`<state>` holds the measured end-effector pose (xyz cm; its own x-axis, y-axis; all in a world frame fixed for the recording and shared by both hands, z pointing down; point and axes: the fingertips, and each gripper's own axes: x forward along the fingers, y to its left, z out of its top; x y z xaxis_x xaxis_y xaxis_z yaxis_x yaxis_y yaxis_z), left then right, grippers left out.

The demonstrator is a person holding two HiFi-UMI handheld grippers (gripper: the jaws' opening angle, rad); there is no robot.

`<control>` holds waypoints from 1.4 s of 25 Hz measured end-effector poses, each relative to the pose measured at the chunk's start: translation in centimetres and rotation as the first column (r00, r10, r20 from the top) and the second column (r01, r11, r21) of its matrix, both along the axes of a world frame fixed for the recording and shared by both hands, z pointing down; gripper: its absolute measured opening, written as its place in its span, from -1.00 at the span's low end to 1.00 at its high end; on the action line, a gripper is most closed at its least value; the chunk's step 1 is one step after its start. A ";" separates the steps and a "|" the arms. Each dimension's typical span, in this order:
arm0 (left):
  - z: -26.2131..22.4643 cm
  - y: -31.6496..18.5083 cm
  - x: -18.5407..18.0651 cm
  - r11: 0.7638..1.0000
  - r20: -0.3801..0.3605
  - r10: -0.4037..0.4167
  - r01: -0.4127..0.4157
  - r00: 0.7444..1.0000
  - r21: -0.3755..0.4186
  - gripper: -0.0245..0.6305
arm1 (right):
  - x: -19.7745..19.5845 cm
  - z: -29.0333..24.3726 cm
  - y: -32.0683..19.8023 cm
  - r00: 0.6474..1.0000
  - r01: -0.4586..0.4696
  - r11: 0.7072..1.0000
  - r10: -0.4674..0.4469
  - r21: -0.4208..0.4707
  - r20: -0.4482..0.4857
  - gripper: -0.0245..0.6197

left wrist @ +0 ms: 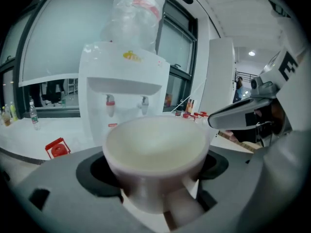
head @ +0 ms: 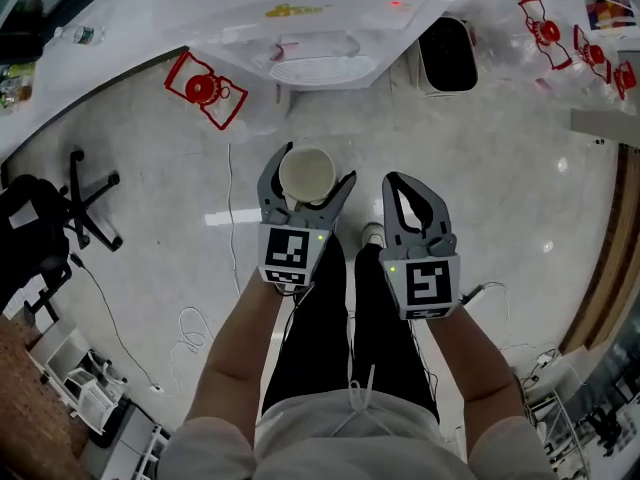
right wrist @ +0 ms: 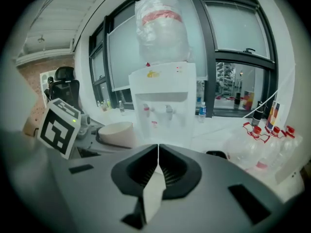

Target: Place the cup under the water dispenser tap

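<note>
Pale, glossy flooring (head: 500,168) fills the head view. A white water dispenser (head: 330,38) is seen at the top edge, a black office chair (head: 70,203) at the left, and a black bin (head: 447,56) just beside the dispenser on its right. A clear bottle with a red handle (head: 205,90) lies near the dispenser's left. A cream-coloured round cup (head: 307,173) is held upright by the left gripper (head: 312,164), whose grey jaws are clamped on its sides. The cup is carried above the floor, well apart from the dispenser. The right gripper (head: 397,182) is held just beside the left one.

From the left gripper view, the cup is seen seated between the jaws, its open mouth facing up and its inside empty. Beyond it the dispenser stands upright, topped by a large clear water bottle (left wrist: 136,13). Two taps (left wrist: 111,101) are set in its recess, one of them red. The cup is not under either tap.

From the right gripper view, the dark jaws are seen pressed together along a thin seam, with nothing grasped. The cup appears at the left, the dispenser straight ahead, and a cluster of clear bottles with red handles (right wrist: 265,144) at the right.
</note>
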<state>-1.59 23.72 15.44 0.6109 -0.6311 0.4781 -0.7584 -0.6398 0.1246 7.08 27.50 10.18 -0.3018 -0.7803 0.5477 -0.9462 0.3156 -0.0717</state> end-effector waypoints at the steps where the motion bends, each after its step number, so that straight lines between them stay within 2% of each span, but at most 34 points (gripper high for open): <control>1: 0.8 -0.7 0.3 1.000 0.001 0.017 -0.017 1.000 0.008 0.49 | 0.0 0.6 -0.7 1.000 -0.002 1.000 0.003 0.022 -0.014 -0.83; 4: 2.8 -3.0 1.3 0.997 0.004 0.064 -0.064 0.998 0.044 0.49 | 0.3 2.4 -2.3 0.999 -0.008 0.998 0.011 0.068 -0.049 -0.83; 8: 5.5 -6.2 2.5 0.993 0.014 0.087 -0.088 0.996 0.079 0.49 | 0.7 5.0 -4.0 0.998 -0.036 0.996 0.040 0.080 -0.050 -0.83; 14: 9.8 -10.5 4.3 0.993 0.025 0.092 -0.094 0.995 0.071 0.49 | 1.1 7.8 -6.3 0.997 -0.048 0.994 0.054 0.100 -0.054 -0.83; 19: 12.0 -13.3 5.6 0.994 0.028 0.096 -0.097 0.995 0.048 0.49 | 2.2 8.6 -7.9 0.992 -0.107 0.986 0.115 0.127 -0.056 -0.83; 24: 13.4 -15.2 6.4 0.994 0.047 0.084 -0.087 0.995 0.066 0.49 | 2.9 8.6 -8.9 0.988 -0.132 0.979 0.142 0.156 -0.055 -0.83; 28: 13.7 -16.4 6.7 0.994 0.047 0.054 -0.058 0.997 0.092 0.49 | 2.9 9.1 -9.0 0.988 -0.141 0.980 0.148 0.141 -0.039 -0.83; 35: 13.5 -17.1 6.9 0.978 0.075 -0.040 0.024 0.996 0.207 0.49 | 3.5 9.1 -9.3 0.988 -0.152 0.979 0.156 0.135 -0.017 -0.83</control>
<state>5.31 6.67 28.93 0.5547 -0.7394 0.3816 -0.7810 -0.6208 -0.0677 10.57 18.21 19.25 -0.1590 -0.8824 0.4427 -0.9852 0.1712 -0.0126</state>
